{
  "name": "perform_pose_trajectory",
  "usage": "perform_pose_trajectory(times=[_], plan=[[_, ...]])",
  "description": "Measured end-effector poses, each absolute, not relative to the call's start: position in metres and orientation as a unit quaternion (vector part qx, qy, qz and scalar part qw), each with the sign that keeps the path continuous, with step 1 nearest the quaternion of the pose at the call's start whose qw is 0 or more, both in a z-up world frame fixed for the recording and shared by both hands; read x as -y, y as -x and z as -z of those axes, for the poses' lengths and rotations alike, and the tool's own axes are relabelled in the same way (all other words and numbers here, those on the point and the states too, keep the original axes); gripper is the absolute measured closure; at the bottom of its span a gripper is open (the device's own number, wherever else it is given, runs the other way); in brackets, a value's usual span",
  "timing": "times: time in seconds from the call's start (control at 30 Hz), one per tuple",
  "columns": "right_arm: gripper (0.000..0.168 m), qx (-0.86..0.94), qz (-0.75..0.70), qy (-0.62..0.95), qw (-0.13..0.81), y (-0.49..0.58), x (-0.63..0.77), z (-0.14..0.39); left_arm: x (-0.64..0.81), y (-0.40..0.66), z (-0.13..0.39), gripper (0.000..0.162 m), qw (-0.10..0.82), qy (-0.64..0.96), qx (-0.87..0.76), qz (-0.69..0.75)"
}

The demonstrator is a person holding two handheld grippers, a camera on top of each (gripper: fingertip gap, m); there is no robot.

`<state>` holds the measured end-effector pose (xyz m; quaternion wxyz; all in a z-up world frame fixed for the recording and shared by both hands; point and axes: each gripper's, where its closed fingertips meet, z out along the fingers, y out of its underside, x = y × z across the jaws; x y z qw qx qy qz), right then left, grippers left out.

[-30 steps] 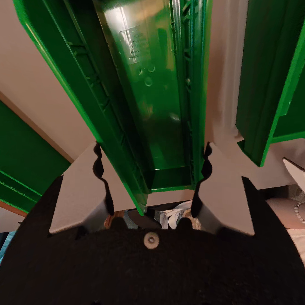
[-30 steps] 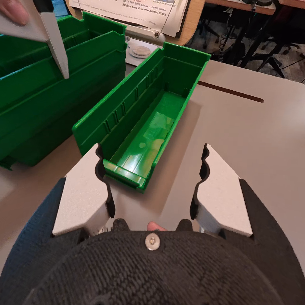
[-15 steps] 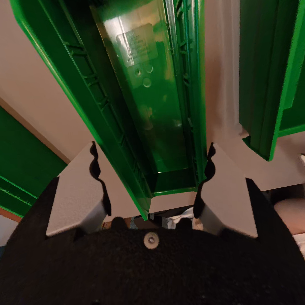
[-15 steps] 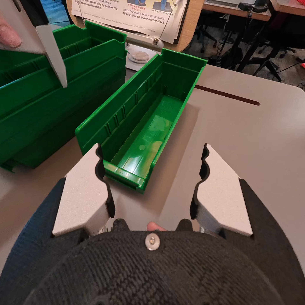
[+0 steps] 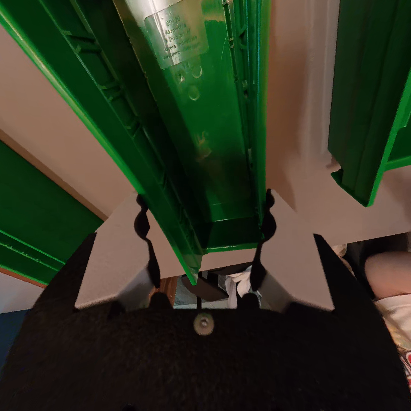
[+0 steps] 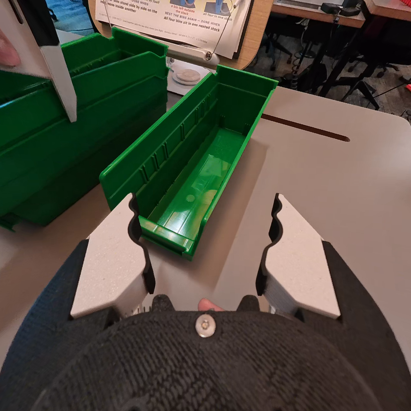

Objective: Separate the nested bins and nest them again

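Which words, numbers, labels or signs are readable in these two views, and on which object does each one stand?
I do not copy out writing; here is where it stands.
Moulded lettering panel on the floor of the green bin in the left wrist view: legible.
Printed sheet on the clipboard behind the bins: large lines legible, the small line blurred.
Faint panel on the floor of the single bin: too faint to read.

Your right claw [image 6: 203,242] hangs with its jaws spread wide over the pale worktop [image 6: 322,200], the near end of a single long green bin [image 6: 189,178] lying between its tips. To the left stand the nested green bins [image 6: 66,133], apart from the single one. Your left claw [image 6: 60,84] reaches down over that stack, with a clipboard of printed sheets [image 6: 178,17] propped behind.
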<state>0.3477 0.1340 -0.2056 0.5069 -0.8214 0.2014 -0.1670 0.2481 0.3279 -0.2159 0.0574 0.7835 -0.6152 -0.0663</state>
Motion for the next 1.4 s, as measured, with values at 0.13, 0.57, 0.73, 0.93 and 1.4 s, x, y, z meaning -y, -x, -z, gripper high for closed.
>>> perform_pose_trajectory(times=[0.13,0.57,0.73,0.93,1.4], plan=[[0.050,-0.204,0.167,0.819,0.509,-0.349,-0.132,0.204,-0.329,-0.247,0.211,0.054,0.069,-0.791,0.605,0.056],[0.050,-0.203,0.165,0.822,0.506,-0.349,-0.134,0.207,-0.318,-0.242,0.214,0.043,0.103,-0.797,0.594,0.035],[0.050,-0.200,0.164,0.824,0.504,-0.347,-0.136,0.208,-0.308,-0.250,0.207,0.055,0.110,-0.801,0.588,0.001],[0.050,-0.198,0.164,0.824,0.505,-0.346,-0.137,0.208,-0.307,-0.250,0.207,0.054,0.099,-0.803,0.588,0.000],[0.051,-0.194,0.168,0.820,0.511,-0.343,-0.136,0.201,-0.311,-0.248,0.207,0.054,0.078,-0.812,0.578,-0.008]])
